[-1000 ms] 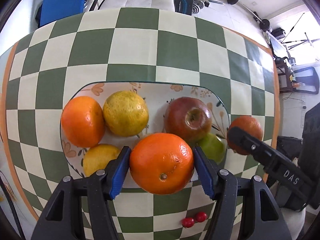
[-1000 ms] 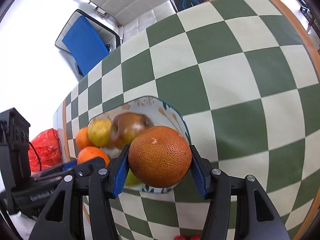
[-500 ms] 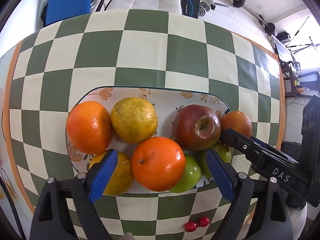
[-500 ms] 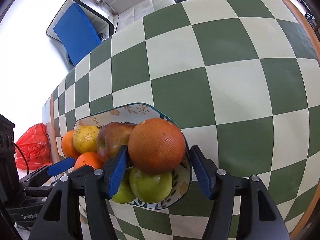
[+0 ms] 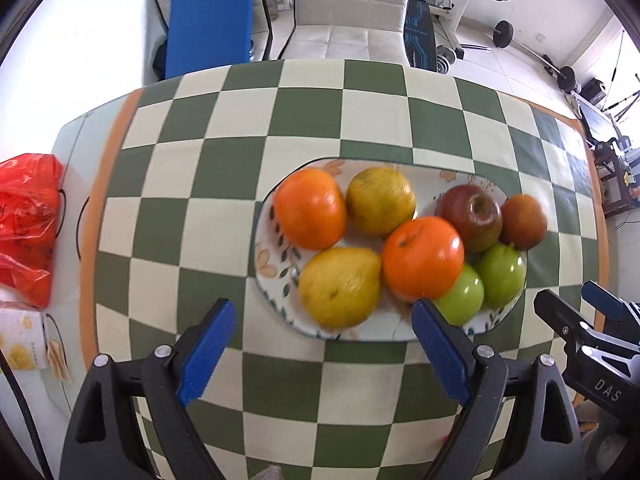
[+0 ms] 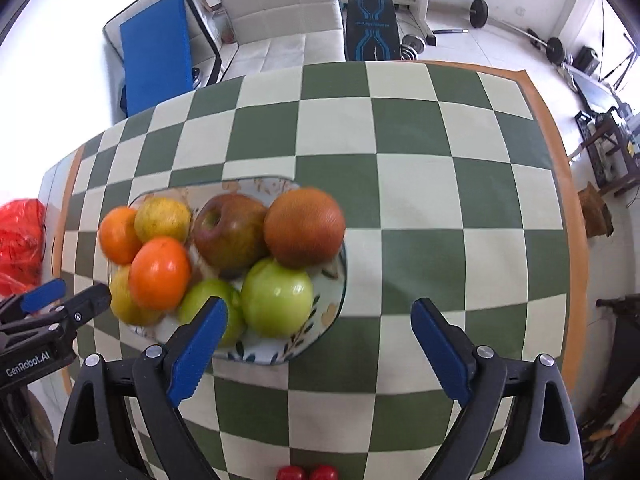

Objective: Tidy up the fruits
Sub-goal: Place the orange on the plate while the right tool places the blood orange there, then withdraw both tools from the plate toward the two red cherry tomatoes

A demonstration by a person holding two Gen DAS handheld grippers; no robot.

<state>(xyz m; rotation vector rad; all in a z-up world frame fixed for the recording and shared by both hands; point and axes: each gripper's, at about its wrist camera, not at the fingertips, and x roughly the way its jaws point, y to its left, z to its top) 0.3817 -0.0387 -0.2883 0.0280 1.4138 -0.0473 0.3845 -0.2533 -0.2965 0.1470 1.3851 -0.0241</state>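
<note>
Both oranges have left the jaws since the earlier frames and now lie on the plate. Left hand-held gripper is spread wide and holds nothing, pulled back over the checkered surface. Right hand-held gripper is spread too, also free. One bright orange rests beside the red apple; the darker orange sits at the plate's edge, above two green apples.
</note>
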